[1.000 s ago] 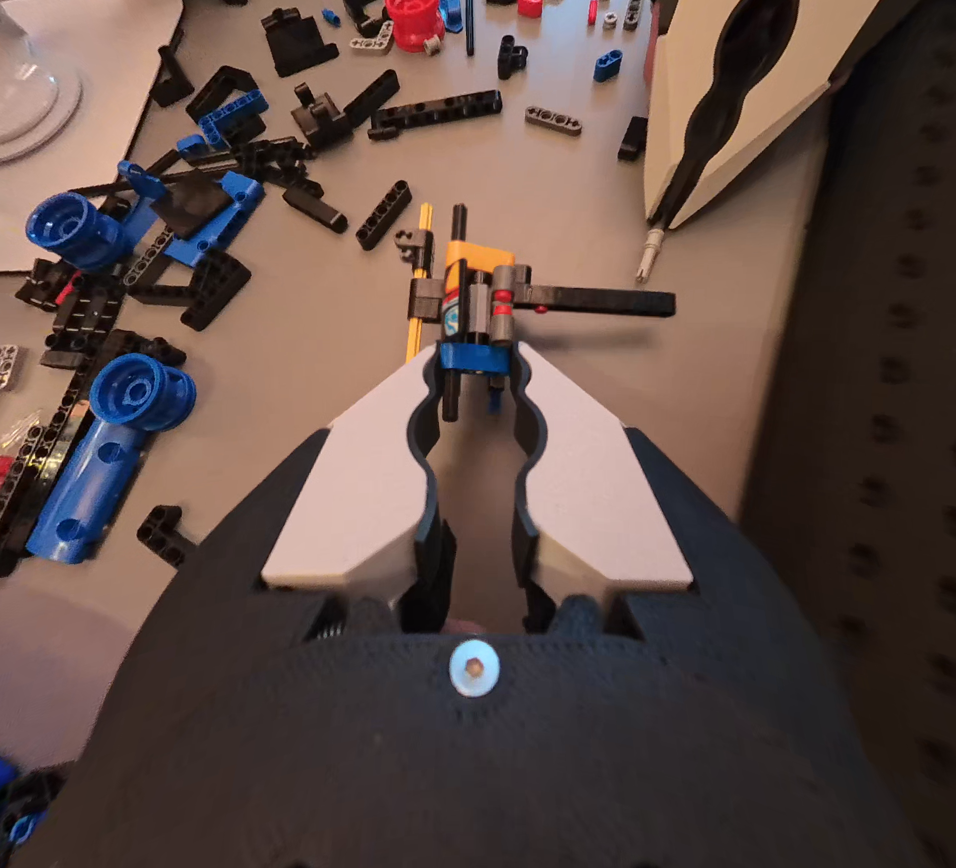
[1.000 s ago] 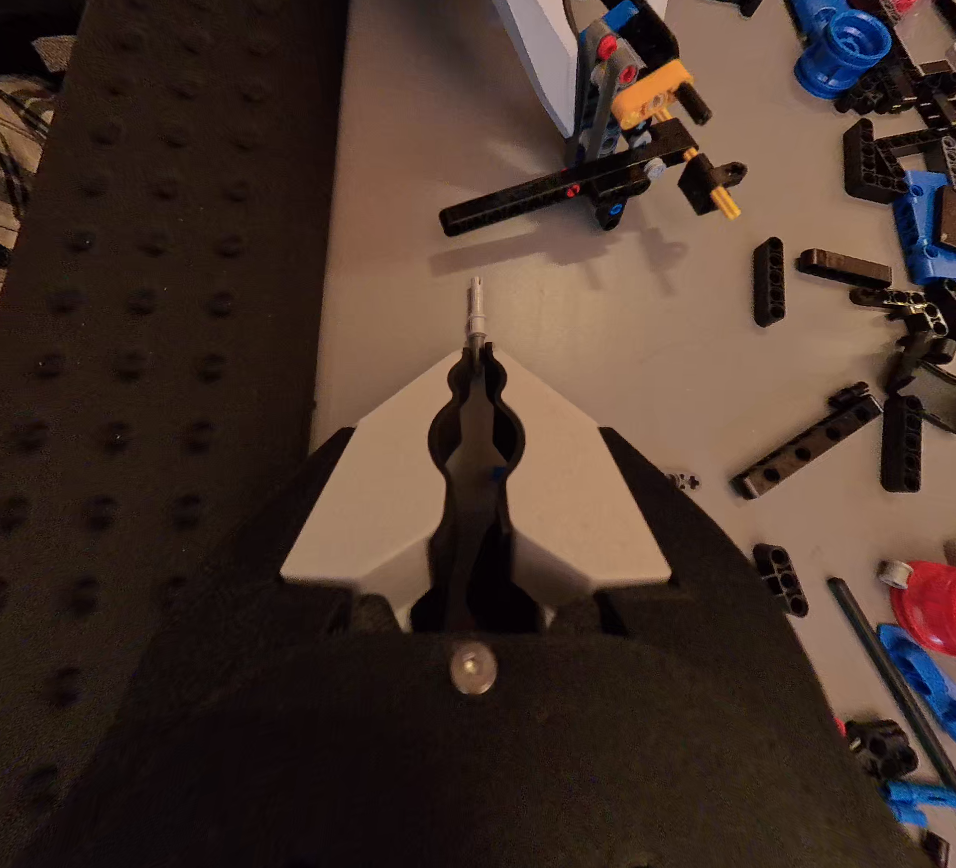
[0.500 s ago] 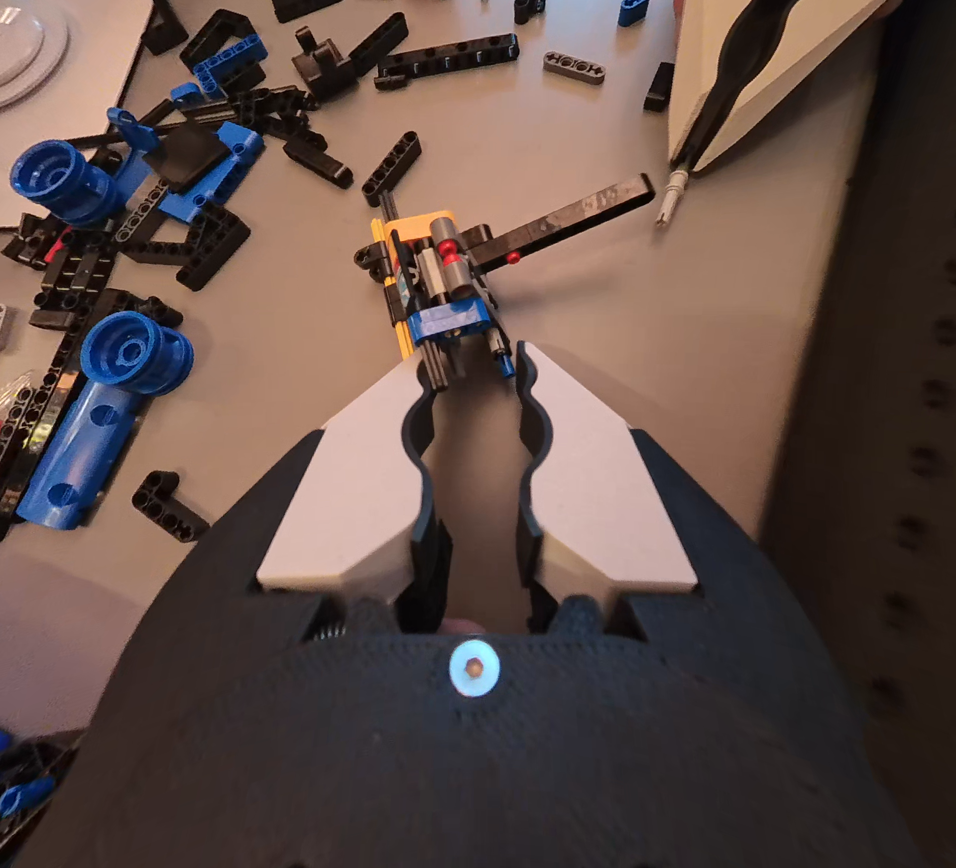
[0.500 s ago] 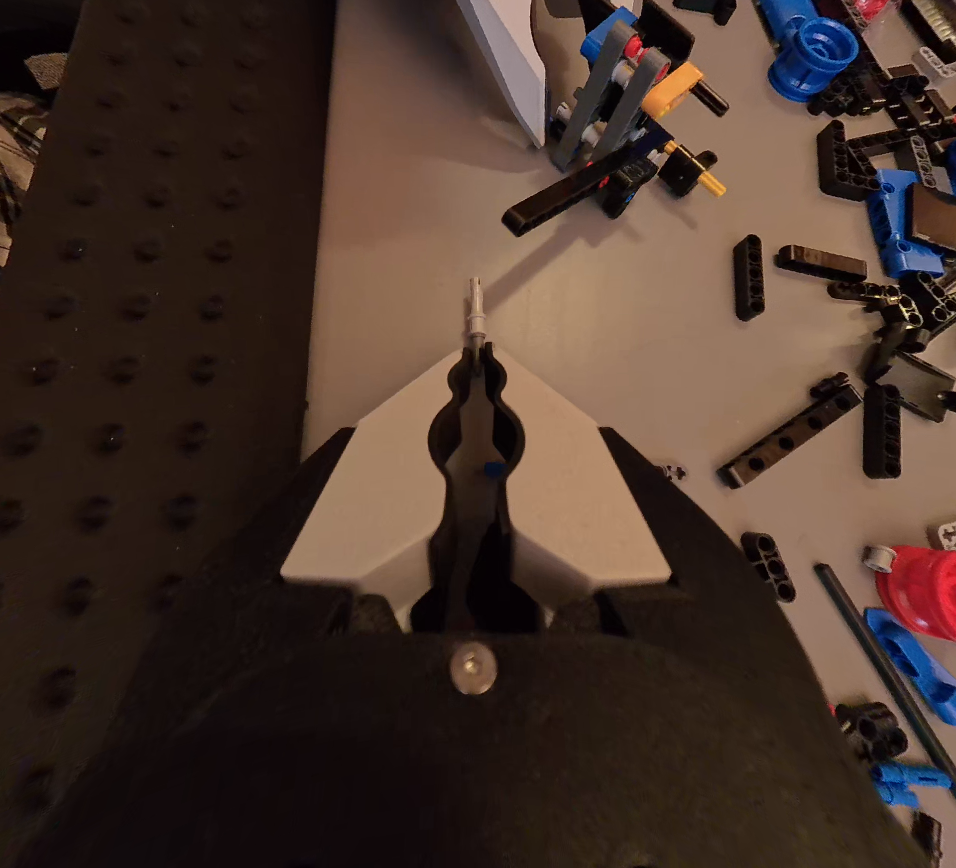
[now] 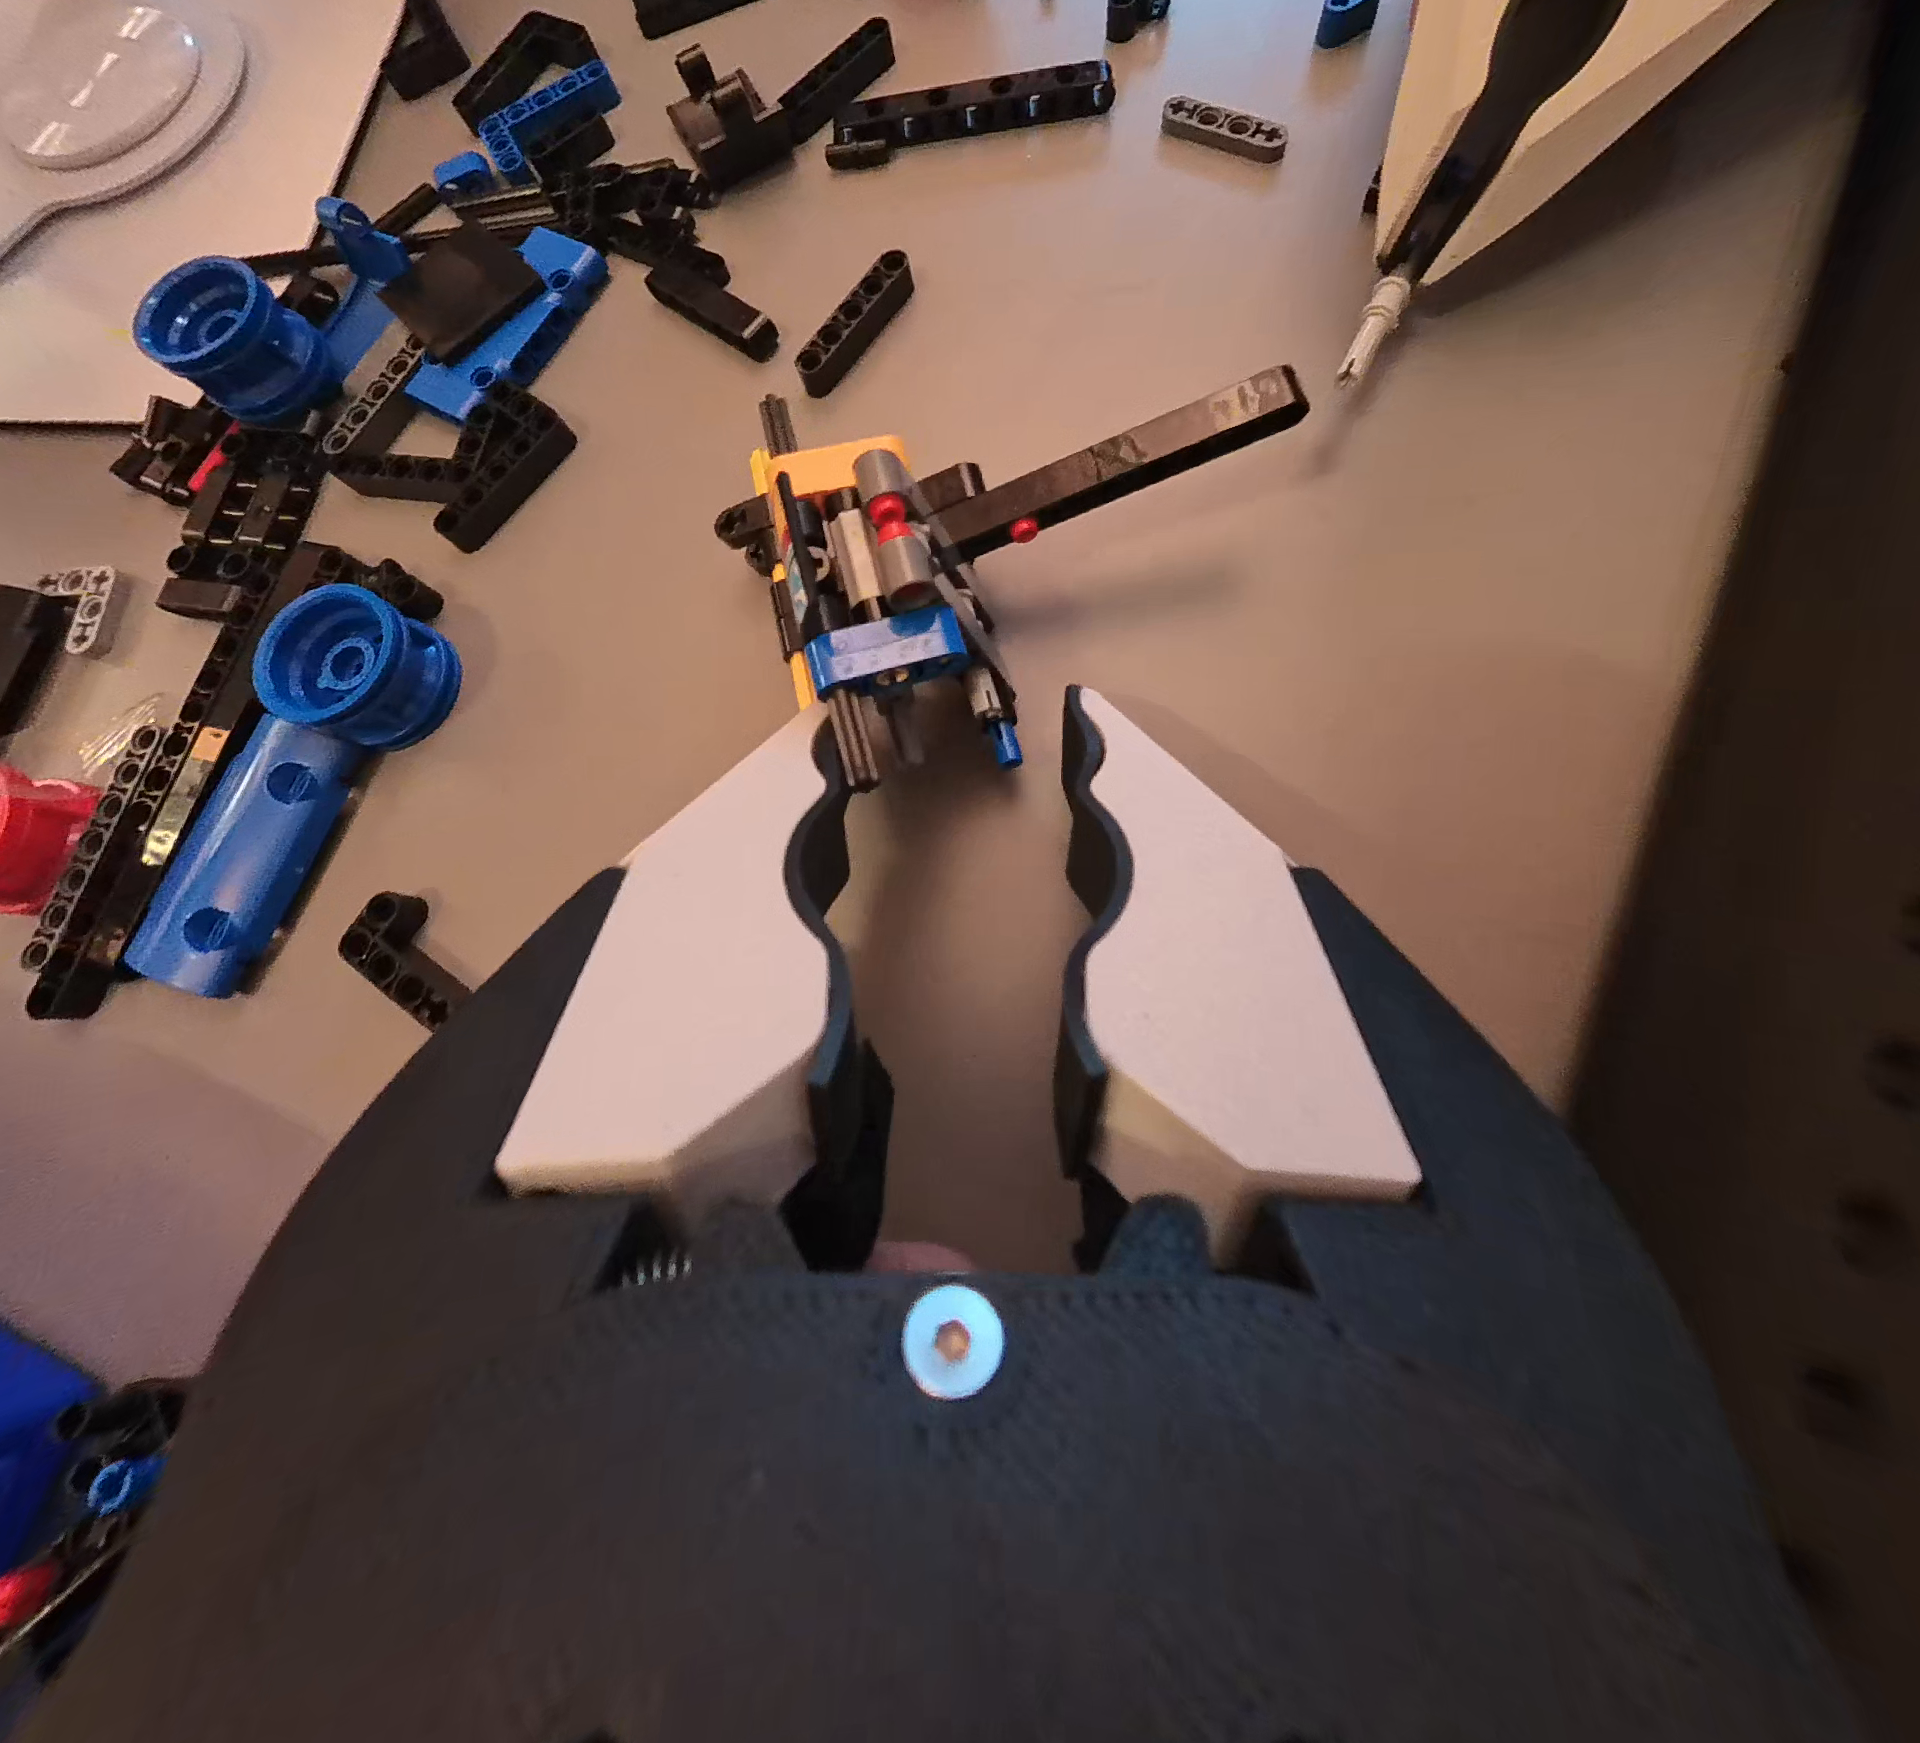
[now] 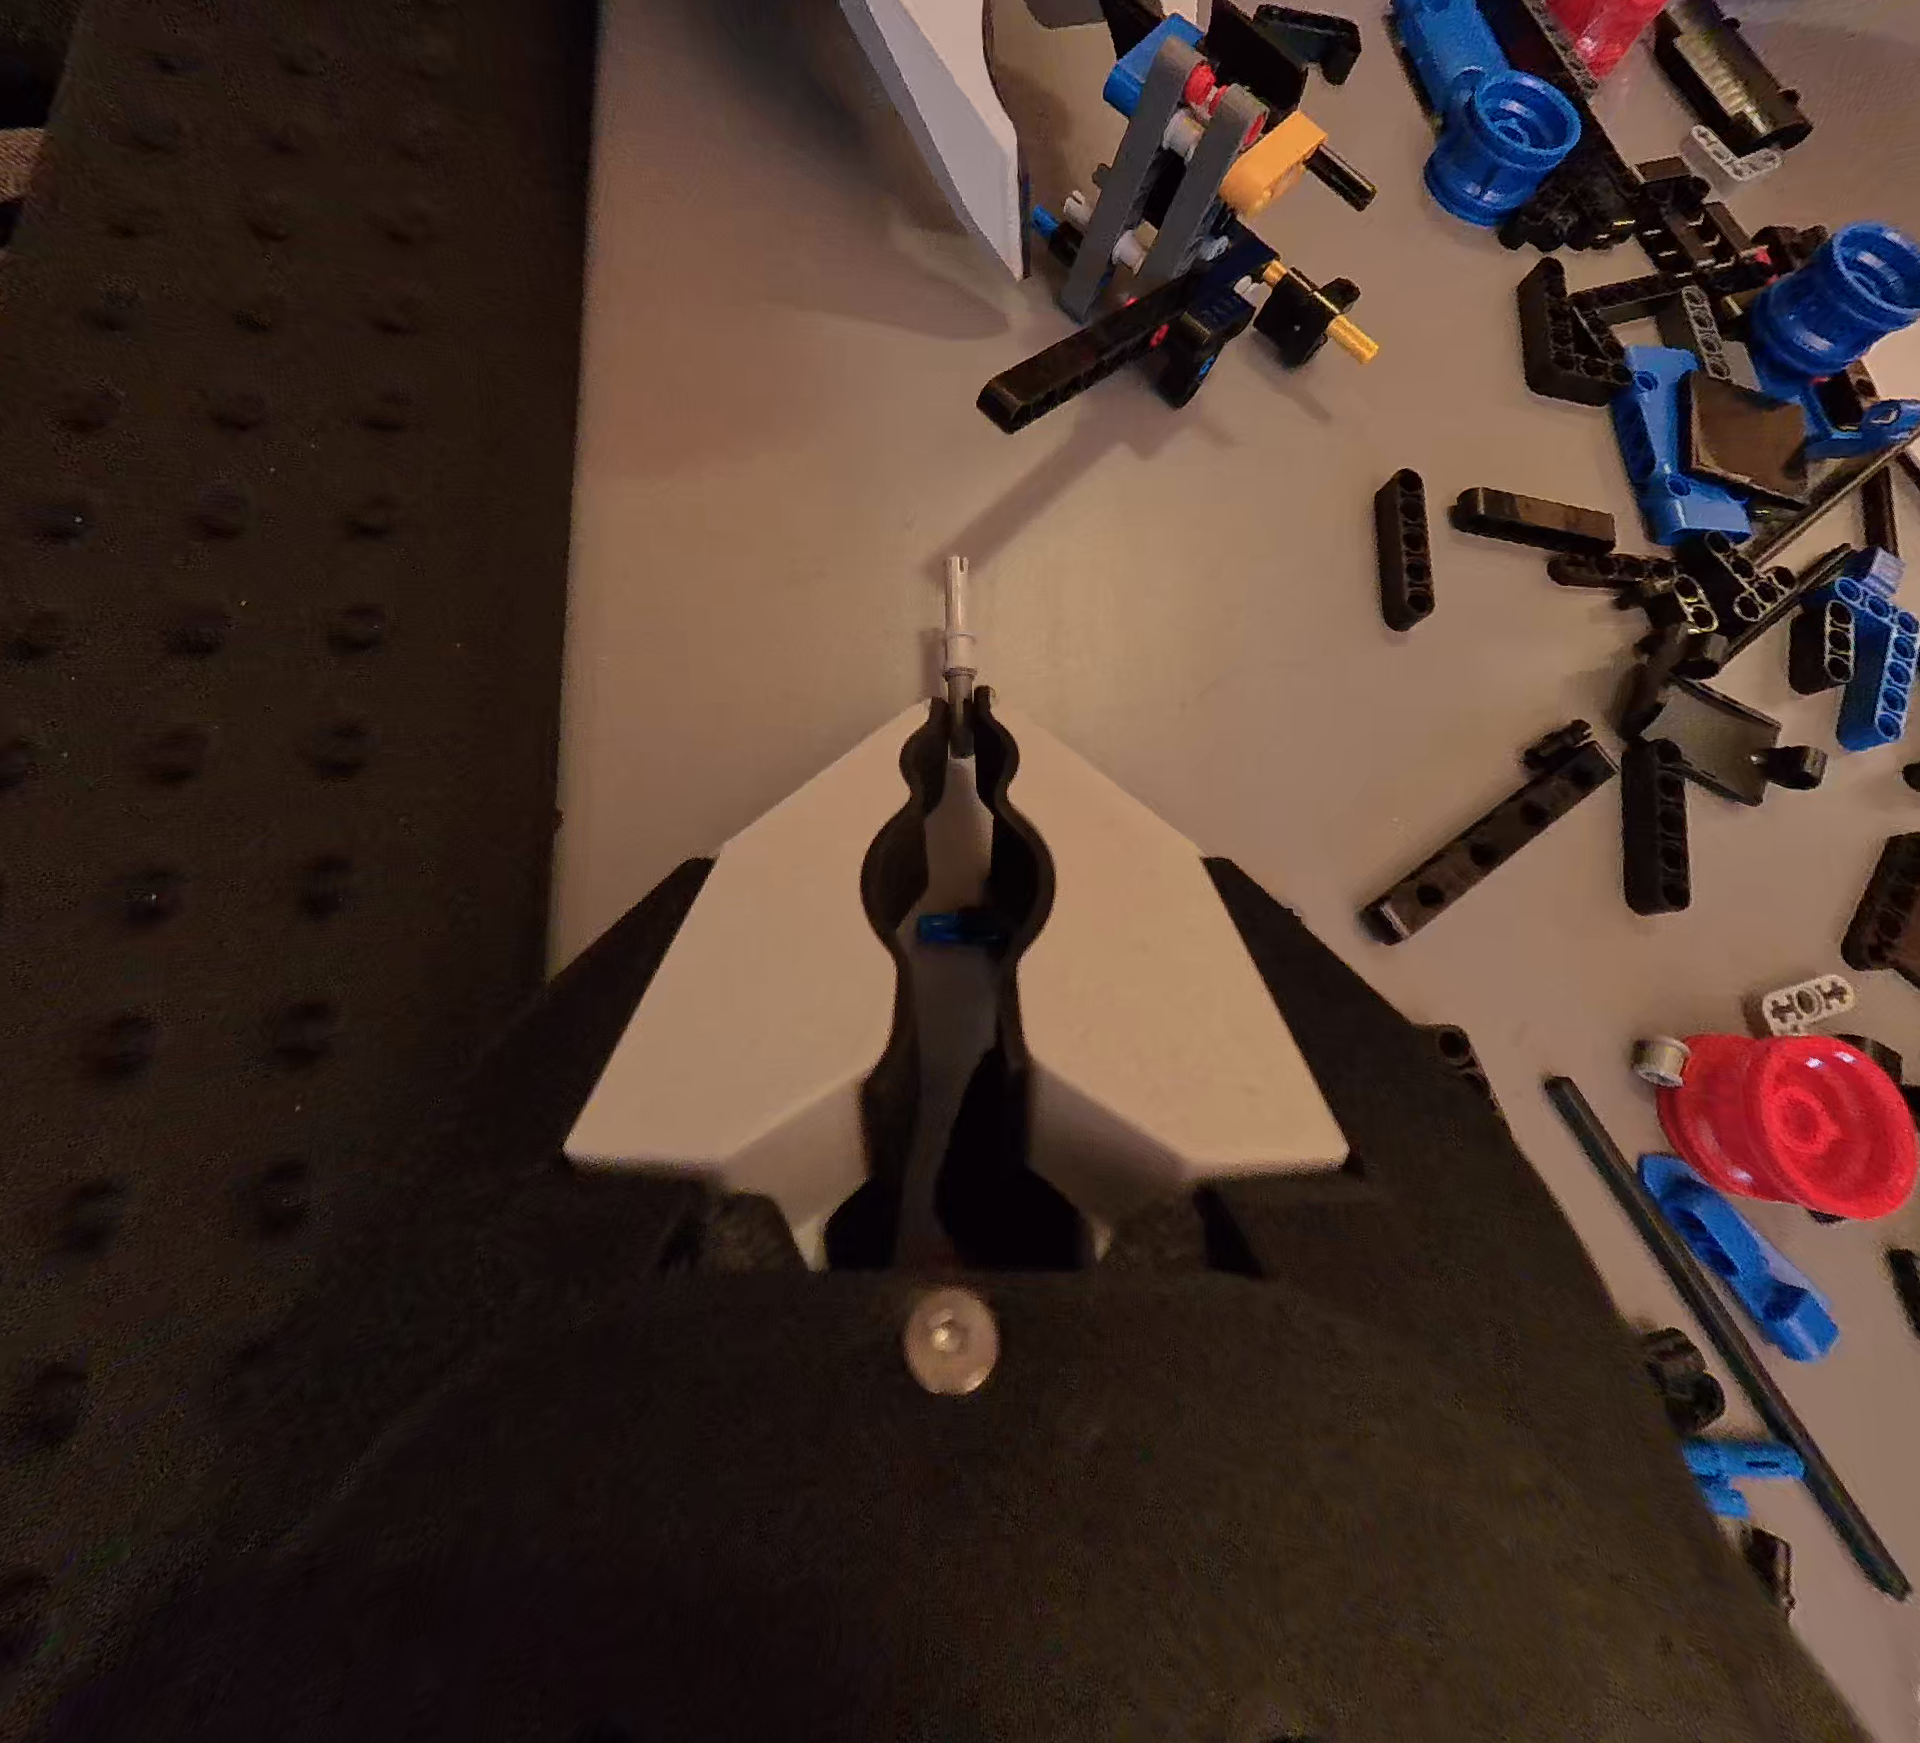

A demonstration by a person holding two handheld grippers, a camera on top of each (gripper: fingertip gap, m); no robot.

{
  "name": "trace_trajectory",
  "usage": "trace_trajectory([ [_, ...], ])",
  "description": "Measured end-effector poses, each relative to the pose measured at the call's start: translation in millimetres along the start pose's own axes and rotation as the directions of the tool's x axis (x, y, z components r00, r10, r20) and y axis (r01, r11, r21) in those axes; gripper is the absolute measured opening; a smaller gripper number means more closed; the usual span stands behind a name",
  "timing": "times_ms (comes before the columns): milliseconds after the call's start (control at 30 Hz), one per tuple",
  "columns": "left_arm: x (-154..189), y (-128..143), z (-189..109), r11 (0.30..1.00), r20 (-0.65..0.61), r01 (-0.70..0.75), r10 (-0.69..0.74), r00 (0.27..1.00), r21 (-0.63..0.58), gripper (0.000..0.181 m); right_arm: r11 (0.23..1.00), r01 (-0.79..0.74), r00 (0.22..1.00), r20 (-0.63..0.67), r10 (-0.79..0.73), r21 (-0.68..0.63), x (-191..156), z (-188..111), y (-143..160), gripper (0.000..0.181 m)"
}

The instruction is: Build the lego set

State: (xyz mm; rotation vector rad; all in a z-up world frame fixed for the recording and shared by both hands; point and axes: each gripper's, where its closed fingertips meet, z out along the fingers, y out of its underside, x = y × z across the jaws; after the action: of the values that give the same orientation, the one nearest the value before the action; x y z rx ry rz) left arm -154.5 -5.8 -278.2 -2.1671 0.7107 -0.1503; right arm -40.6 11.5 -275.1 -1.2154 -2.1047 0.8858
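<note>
With the right gripper (image 6: 961, 706) clamped on a light grey pin (image 6: 956, 623) near the table's (image 5: 1351, 758) padded edge, regrip the half-built assembly (image 5: 873, 571) lying just beyond the left gripper's (image 5: 940, 737) parted fingers, steadying its long black beam (image 5: 1143, 457) before pushing the pin straight.

The setting reads as a hobby or play corner in a home rather than a workshop or lab. A plain grey tabletop (image 5: 1195, 758) under warm, dim lamp-like light is strewn with loose toy building pieces (image 5: 966, 109) from about nine to twelve o'clock in the left wrist view. At ten o'clock a white flat stand base (image 5: 260, 31) rests on it. Along the three o'clock edge runs a dark, dimpled padded surface (image 6: 260, 550), like upholstery.
</note>
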Motion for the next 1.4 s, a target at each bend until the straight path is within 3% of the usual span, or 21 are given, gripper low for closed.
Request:
trace_trajectory([
  [267,-11.8,-5.8,-6.7,0.999,0.077,-0.028,0.027,0.997,0.022,0.020,1.000,0.002,1.000,-0.005,-0.002,-0.002,1.4,-0.4,0.7,0.002],
  [667,-19.0,3.3,-17.3,0.998,0.099,-0.031,0.035,0.994,-0.048,0.020,1.000,-0.003,0.999,-0.052,0.004,0.013,12.4,-12.0,0.2,0.001],
  [1033,-24.5,1.2,-34.5,1.000,0.160,-0.005,0.010,0.987,-0.029,0.048,0.982,-0.129,0.946,-0.280,0.163,0.136,73.0,-80.3,11.0,0.002],
  [1200,-7.8,-38.0,-43.9,0.994,0.186,-0.101,0.092,0.978,0.036,0.046,0.981,-0.144,0.939,-0.296,0.177,0.132,77.8,-83.7,16.6,0.002],
  [1300,34.2,-74.8,-29.1,0.978,0.079,-0.183,0.176,0.981,0.097,0.042,0.987,-0.129,0.944,-0.294,0.152,0.095,74.9,-77.4,20.1,0.001],
  [1400,71.9,-90.7,1.1,0.961,-0.026,-0.272,0.274,0.961,0.057,0.041,0.988,-0.129,0.945,-0.293,0.148,0.084,74.6,-75.7,22.0,0.001],
])
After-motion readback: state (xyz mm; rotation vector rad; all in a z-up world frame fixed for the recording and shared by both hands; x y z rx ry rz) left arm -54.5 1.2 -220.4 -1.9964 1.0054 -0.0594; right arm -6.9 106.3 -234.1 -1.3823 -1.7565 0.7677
